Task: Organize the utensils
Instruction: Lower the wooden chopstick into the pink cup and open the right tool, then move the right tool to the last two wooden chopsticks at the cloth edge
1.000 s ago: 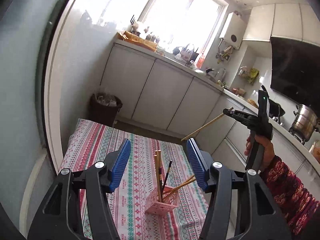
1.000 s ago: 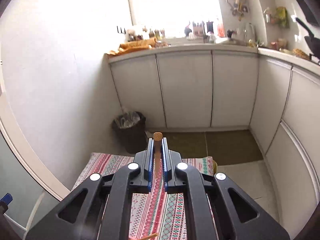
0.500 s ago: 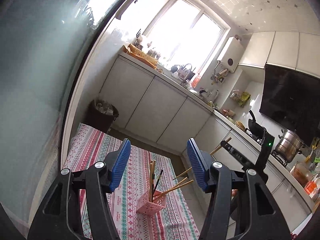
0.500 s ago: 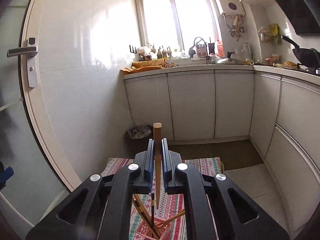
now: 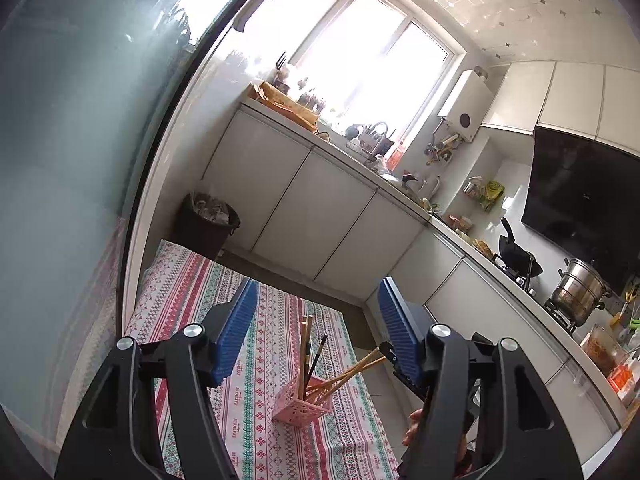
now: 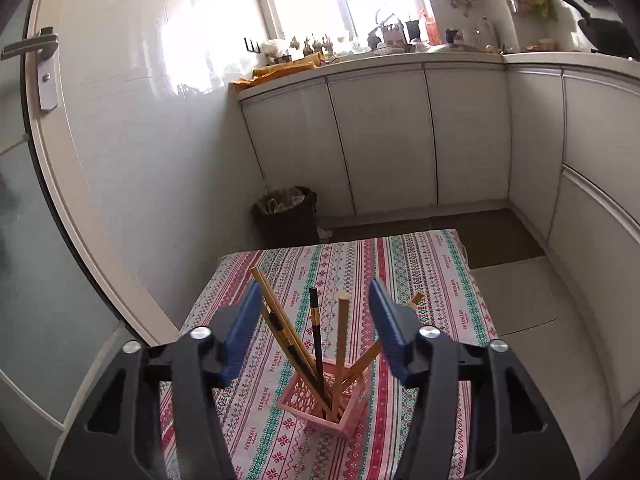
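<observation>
Basket: pink, upright on the striped bench; keeps the utensils standing together.
Chopsticks: inside the basket, leaning fanned against its walls.
Right tool: jaws opening, straddling the chopstick tops, nothing pinched; angled down over the basket.
Left tool: jaws opening, empty; held back above the bench, clear of the basket.

We're in a home kitchen. White base cabinets run along the far wall and round the right side under a cluttered countertop, window above. Far right: black wok and steel pot on the hob, wall-mounted water heater. Lined bin on the floor, patterned tablecloth on the near table.
</observation>
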`<state>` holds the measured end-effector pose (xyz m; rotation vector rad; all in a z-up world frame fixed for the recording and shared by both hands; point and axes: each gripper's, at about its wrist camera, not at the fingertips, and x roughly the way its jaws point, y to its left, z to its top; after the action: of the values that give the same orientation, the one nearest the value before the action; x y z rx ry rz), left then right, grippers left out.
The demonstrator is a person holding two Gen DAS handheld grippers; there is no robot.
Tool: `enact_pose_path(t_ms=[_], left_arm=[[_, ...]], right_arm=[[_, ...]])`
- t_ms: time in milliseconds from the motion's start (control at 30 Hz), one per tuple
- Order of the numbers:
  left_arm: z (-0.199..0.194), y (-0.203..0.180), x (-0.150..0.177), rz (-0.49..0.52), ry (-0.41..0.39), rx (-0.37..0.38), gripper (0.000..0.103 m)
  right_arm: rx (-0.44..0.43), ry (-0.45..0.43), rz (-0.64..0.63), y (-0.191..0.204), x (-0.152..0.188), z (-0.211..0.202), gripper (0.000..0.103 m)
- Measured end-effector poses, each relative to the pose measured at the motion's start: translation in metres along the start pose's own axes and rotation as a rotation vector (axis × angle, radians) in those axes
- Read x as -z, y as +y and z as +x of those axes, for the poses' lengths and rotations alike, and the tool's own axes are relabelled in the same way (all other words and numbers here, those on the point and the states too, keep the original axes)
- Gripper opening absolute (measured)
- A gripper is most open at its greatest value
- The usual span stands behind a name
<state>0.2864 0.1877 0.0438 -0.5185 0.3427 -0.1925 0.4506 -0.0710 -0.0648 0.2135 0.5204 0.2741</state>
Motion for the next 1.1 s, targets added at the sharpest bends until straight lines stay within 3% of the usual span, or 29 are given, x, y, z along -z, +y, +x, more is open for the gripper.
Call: enact_pose_path(t_ms=[100,200,267,300,433,500,633,733,833,933,1000,1100], left_arm=[[0.001,-0.01,0.002,0.016,0.023,0.015,0.068],[0.007,-0.024,0.008,0.039,0.07,0.022,0.084],[0.017,-0.035,0.019,0.061,0.142,0.031,0.095],[0.023,-0.04,0.029,0.072,0.197,0.036,0.096],[0.044,-0.039,0.09,0.065,0.429,0.033,0.096],[0.055,-0.027,0.129,0.018,0.572,0.013,0.096],[0.057,0.004,0.204,-0.111,0.833,-0.053,0.095],[0.04,0.03,0.246,-0.294,0.997,-0.053,0.086],[0.02,0.046,0.262,-0.425,1.043,-0.096,0.081],[0.005,0.04,0.253,-0.37,1.009,-0.176,0.081],[-0.005,0.031,0.239,-0.331,0.958,-0.184,0.083],[-0.019,0.019,0.219,-0.273,0.89,-0.194,0.087]], right_arm=[[0.003,-0.048,0.027,-0.007,-0.004,-0.03,0.072],[-0.002,-0.055,0.023,-0.015,0.001,-0.061,0.079],[0.021,-0.024,0.008,-0.019,0.014,-0.082,0.084],[0.011,0.011,-0.004,-0.021,0.024,-0.09,0.085],[-0.029,0.239,-0.054,-0.027,0.073,-0.109,0.085],[-0.072,0.369,-0.013,-0.035,0.104,-0.113,0.085],[-0.197,0.604,0.164,-0.054,0.168,-0.111,0.085],[-0.349,0.808,0.206,-0.05,0.214,-0.102,0.085],[-0.392,0.881,0.159,-0.036,0.243,-0.099,0.08],[-0.4,0.926,0.009,-0.013,0.254,-0.088,0.066],[-0.399,0.954,-0.116,0.003,0.258,-0.077,0.057],[-0.374,0.975,-0.295,0.024,0.266,-0.06,0.055]])
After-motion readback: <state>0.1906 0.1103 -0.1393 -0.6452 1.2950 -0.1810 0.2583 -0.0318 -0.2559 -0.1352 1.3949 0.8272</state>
